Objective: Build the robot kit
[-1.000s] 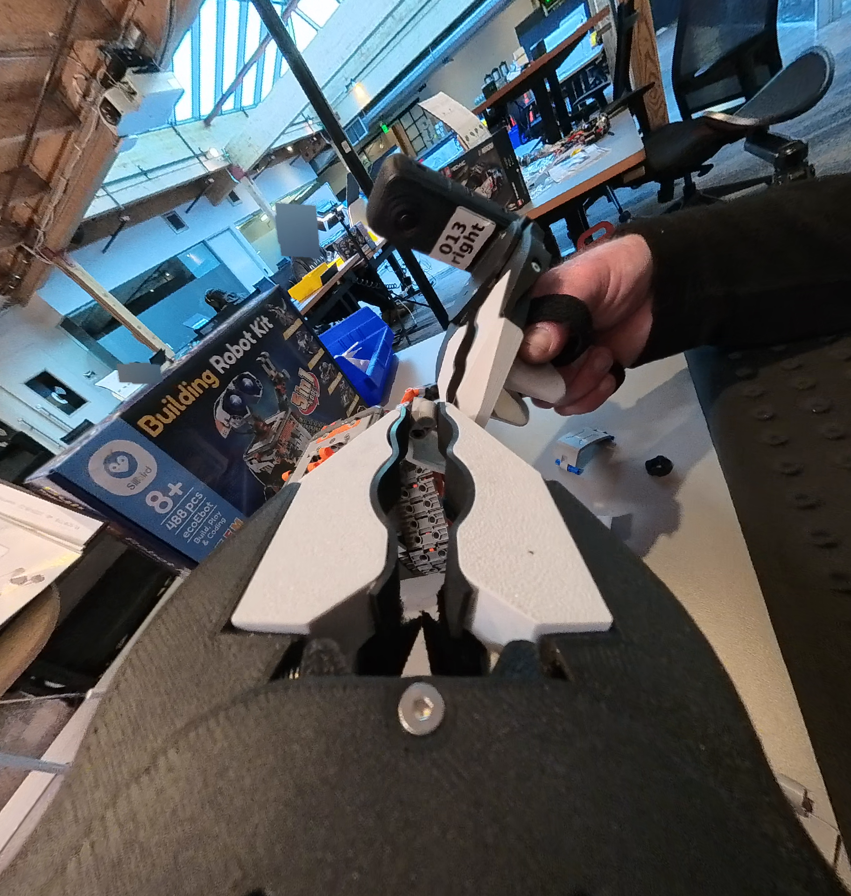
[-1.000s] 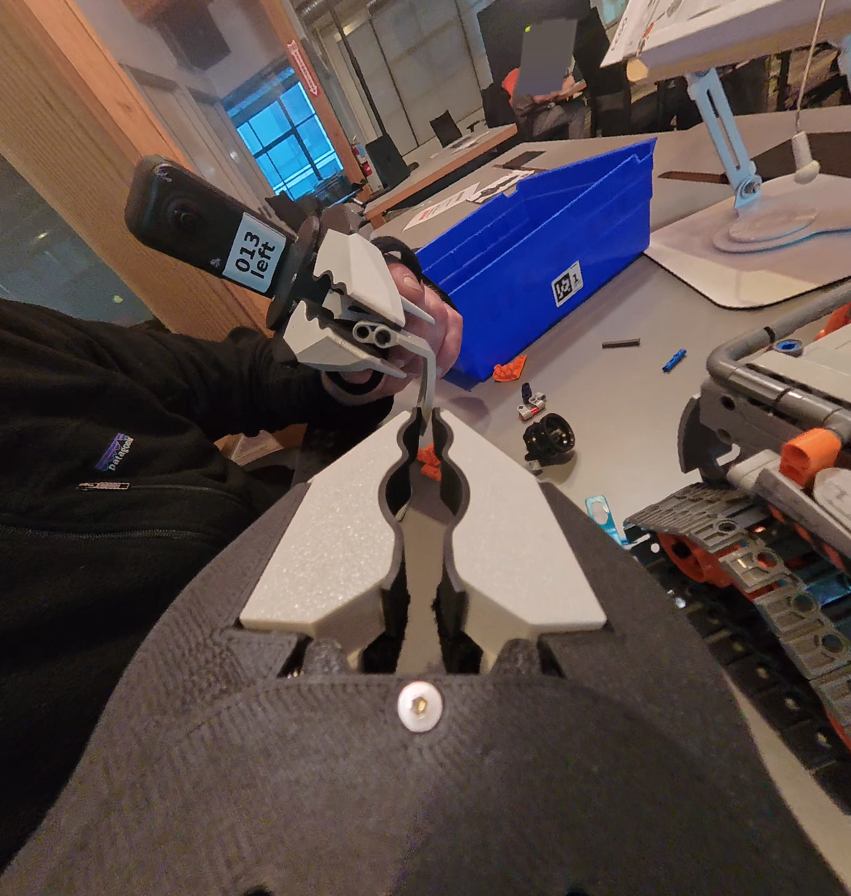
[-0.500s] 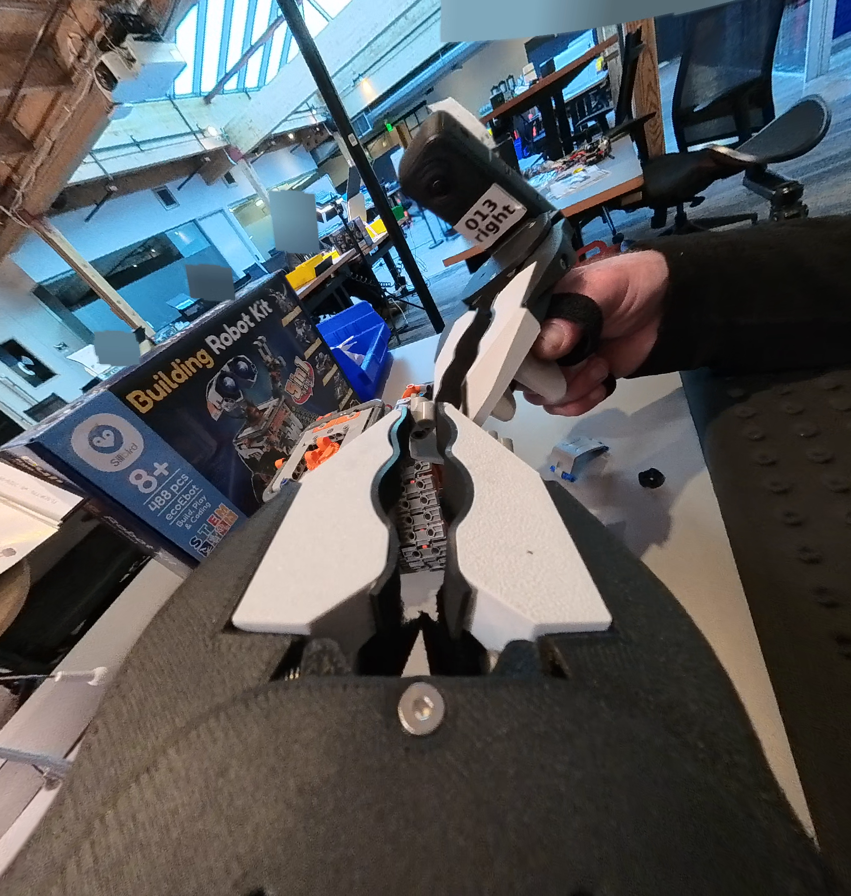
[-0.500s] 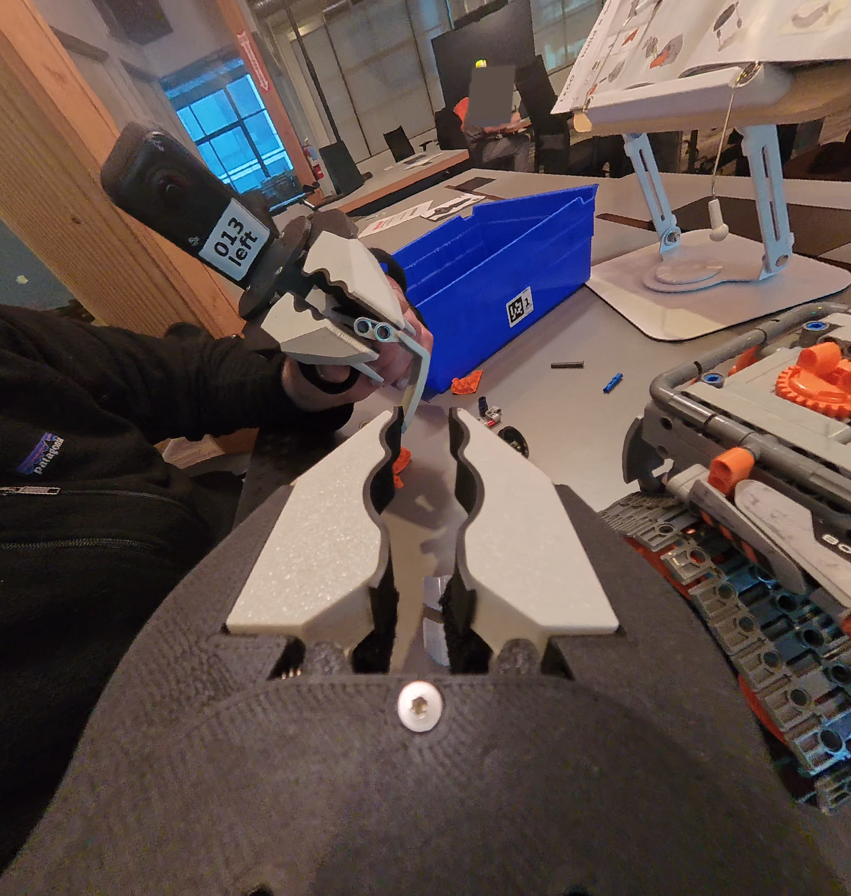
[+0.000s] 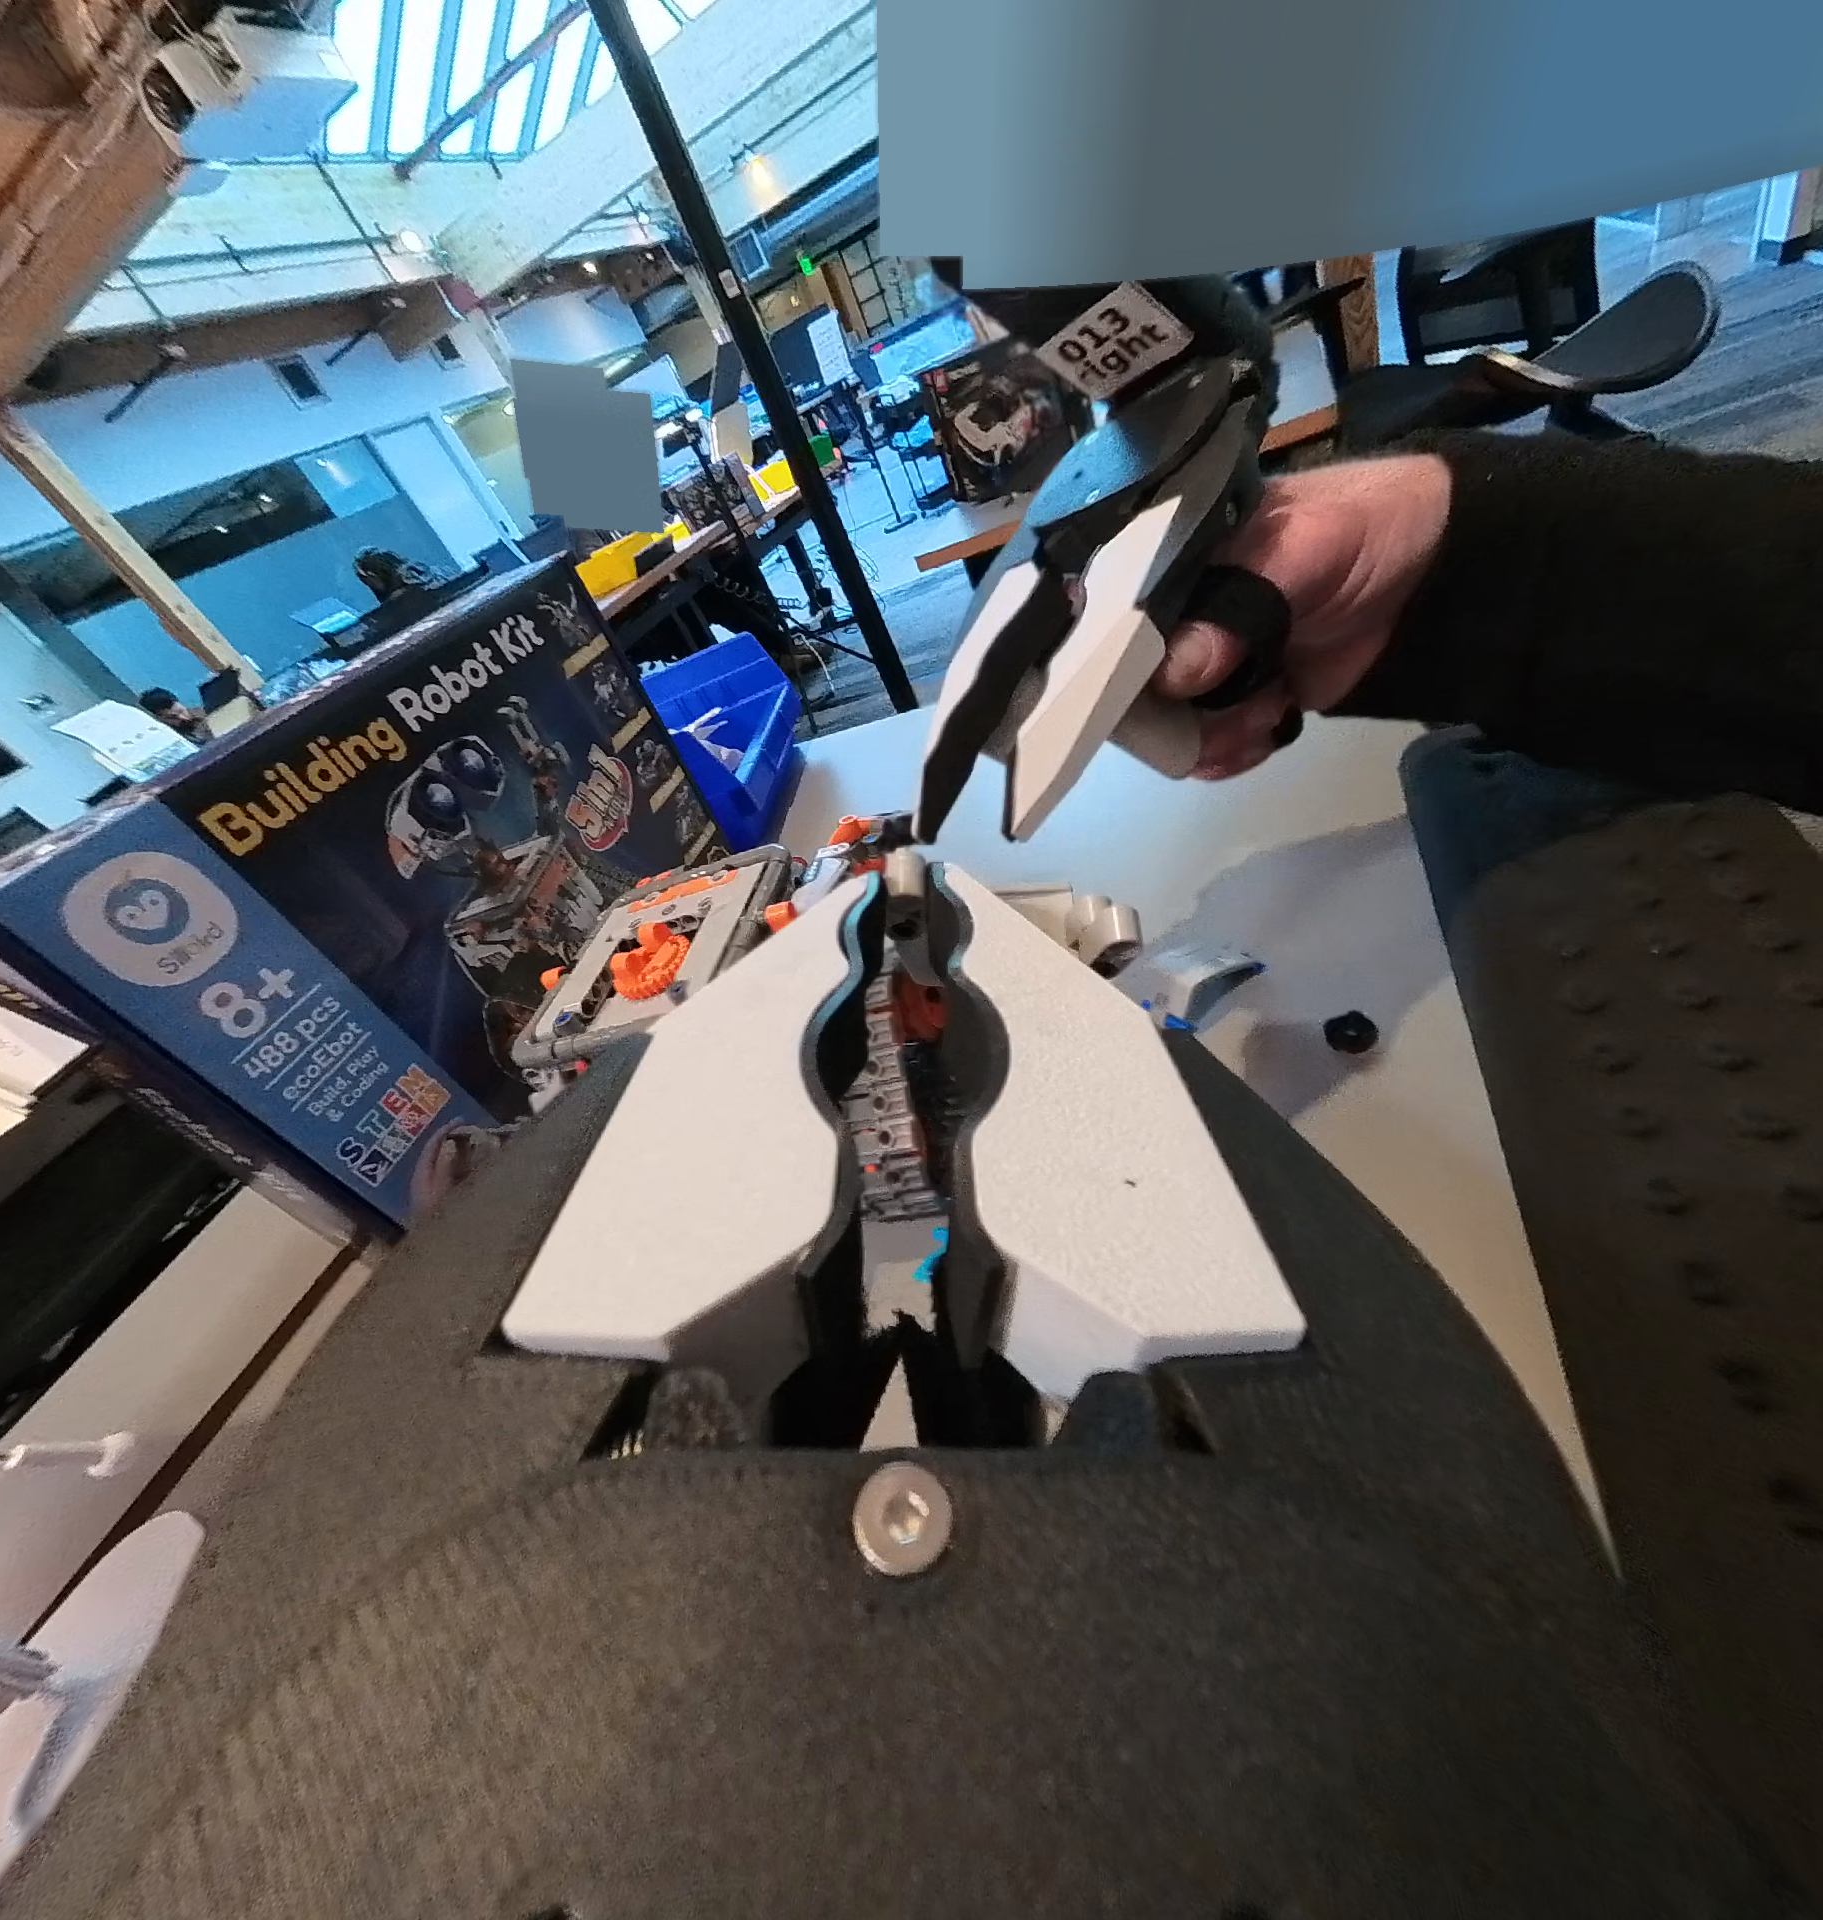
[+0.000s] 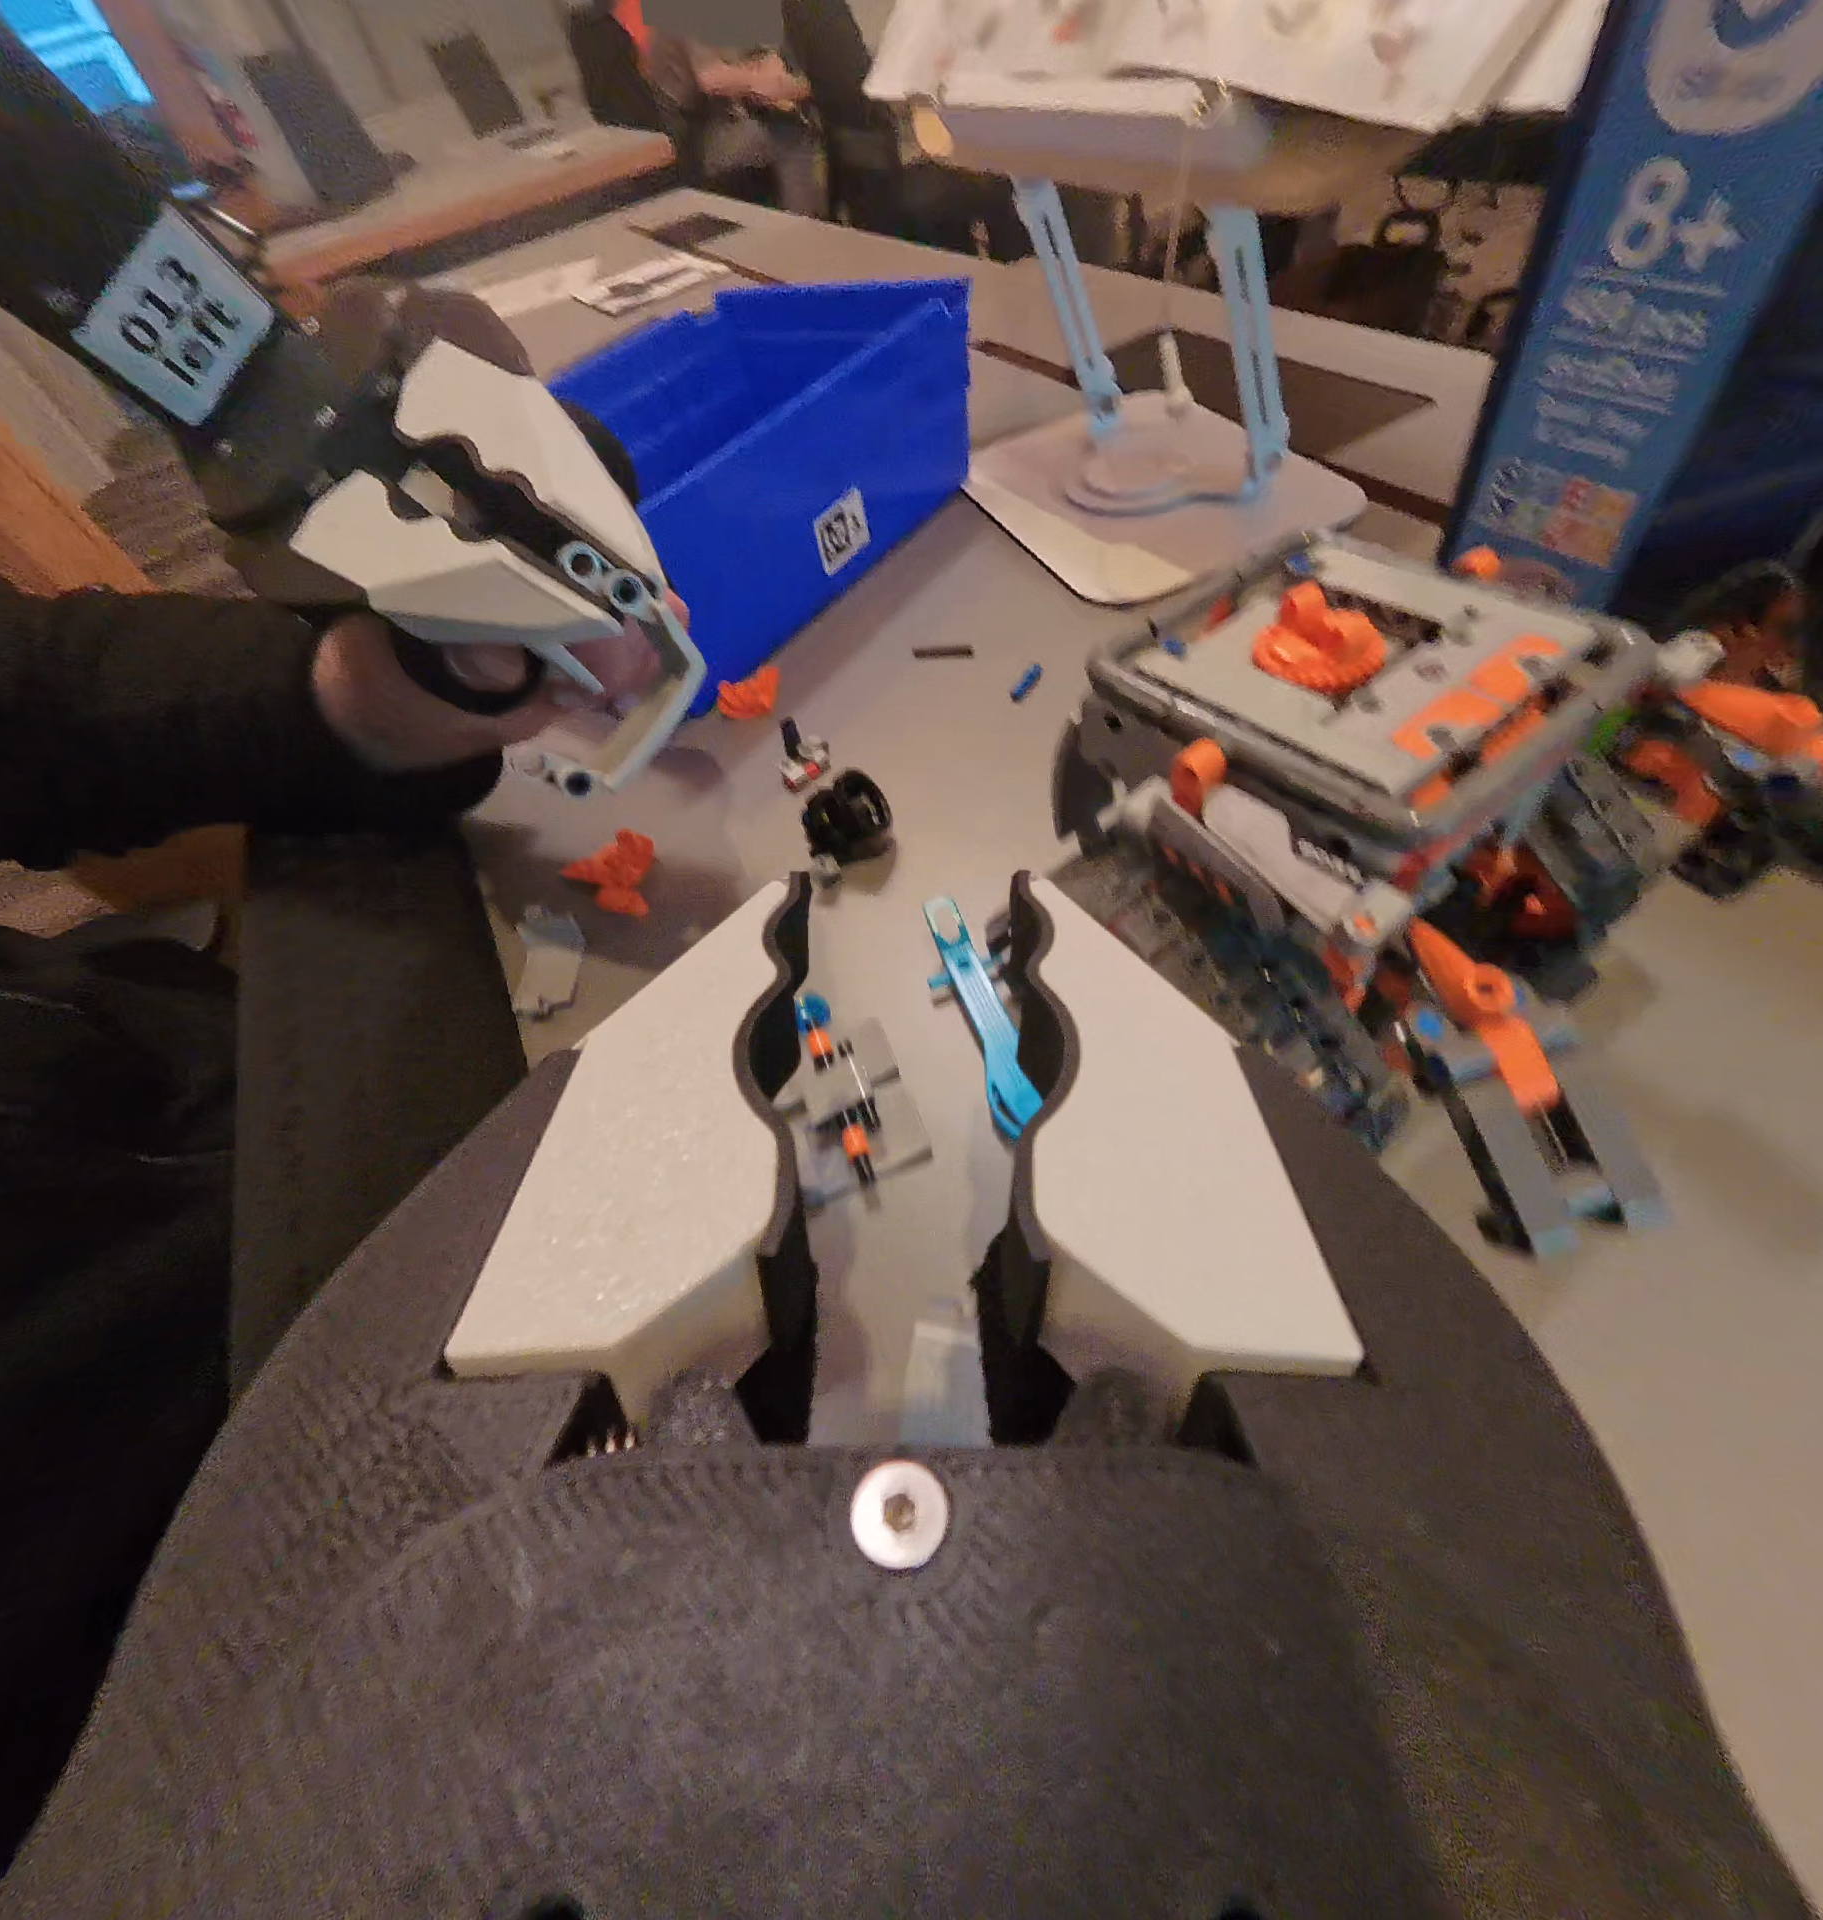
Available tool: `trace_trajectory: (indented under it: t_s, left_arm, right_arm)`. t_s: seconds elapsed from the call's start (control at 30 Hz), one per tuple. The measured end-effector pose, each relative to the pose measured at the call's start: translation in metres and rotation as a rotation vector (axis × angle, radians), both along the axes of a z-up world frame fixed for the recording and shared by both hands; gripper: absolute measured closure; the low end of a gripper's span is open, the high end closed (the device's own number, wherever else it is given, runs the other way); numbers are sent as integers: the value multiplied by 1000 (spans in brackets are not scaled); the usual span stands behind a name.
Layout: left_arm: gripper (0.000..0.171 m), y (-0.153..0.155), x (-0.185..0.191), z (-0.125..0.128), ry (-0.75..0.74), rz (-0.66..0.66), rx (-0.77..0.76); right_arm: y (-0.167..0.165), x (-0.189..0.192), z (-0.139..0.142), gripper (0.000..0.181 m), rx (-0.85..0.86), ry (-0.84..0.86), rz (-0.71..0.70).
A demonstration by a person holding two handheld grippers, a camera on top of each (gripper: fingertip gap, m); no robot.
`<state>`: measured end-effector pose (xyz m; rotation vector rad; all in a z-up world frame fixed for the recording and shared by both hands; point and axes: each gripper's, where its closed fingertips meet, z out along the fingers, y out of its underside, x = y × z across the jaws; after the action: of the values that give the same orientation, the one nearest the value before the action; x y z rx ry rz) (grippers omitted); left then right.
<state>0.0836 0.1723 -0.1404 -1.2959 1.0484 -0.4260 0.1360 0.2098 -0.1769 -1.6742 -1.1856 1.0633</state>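
My left gripper [image 5: 905, 883] is shut on a grey angled beam [image 5: 907, 916] and holds it above the table. It shows in the right wrist view [image 6: 632, 608] at the upper left, with the beam [image 6: 668, 681] hanging bent from its tips. My right gripper [image 6: 912, 894] is open and empty above a grey plate with orange pins [image 6: 860, 1117] and a light blue tool [image 6: 974, 1003]. In the left wrist view it [image 5: 974, 826] hovers just above and beyond the beam, apart from it. A tracked grey and orange robot model [image 6: 1406, 748] stands to the right.
A blue bin [image 6: 782, 447] stands behind the left gripper. A blue kit box [image 5: 367, 894] and a booklet stand [image 6: 1167, 488] are at the back. A black wheel [image 6: 850, 816] and orange pieces [image 6: 616, 857] lie on the grey table [image 6: 1665, 1403]. A dark mat [image 5: 1665, 1143] lies near. The left gripper's tips are roughly 8 cm from the right gripper's.
My right gripper has opened wide and drawn back from the beam's end, now tipped down over the table. My left gripper has kept the beam and shifted little.
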Motion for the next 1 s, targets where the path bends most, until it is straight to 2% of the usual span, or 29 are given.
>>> trace_trajectory:
  t_s: [0.1,0.2,0.37,0.5,0.57,0.67,0.73,0.83,0.93,1.0]
  left_arm:
    - [166,0,3,-5,6,-10,-18]
    - [167,-1,6,-12,22,-22,-39]
    - [167,-3,13,-26,69,-39,-48]
    - [167,-3,17,-36,111,-38,-48]
    - [167,-3,18,-40,126,-38,-48]
    - [167,-2,20,-45,137,-44,-58]
    - [167,-2,21,-49,149,-48,-63]
    - [167,-1,22,-54,154,-52,-74]
    - [167,-1,21,-55,163,-46,-64]
    - [167,0,20,-54,160,-39,-56]
  right_arm:
    - [4,28,-22,142,-32,-71,-80]
    - [4,52,-57,141,-61,-197,-144]
    - [-11,61,-93,148,-180,-296,-89]
    - [-21,61,-109,159,-258,-351,-19]
    - [-23,58,-114,158,-284,-355,6]
    - [-26,58,-122,170,-294,-384,30]
    - [-30,55,-119,179,-297,-367,62]
    - [-31,48,-104,181,-297,-277,86]
    - [-39,34,-68,181,-253,-115,132]
    - [-50,21,-32,181,-222,58,189]
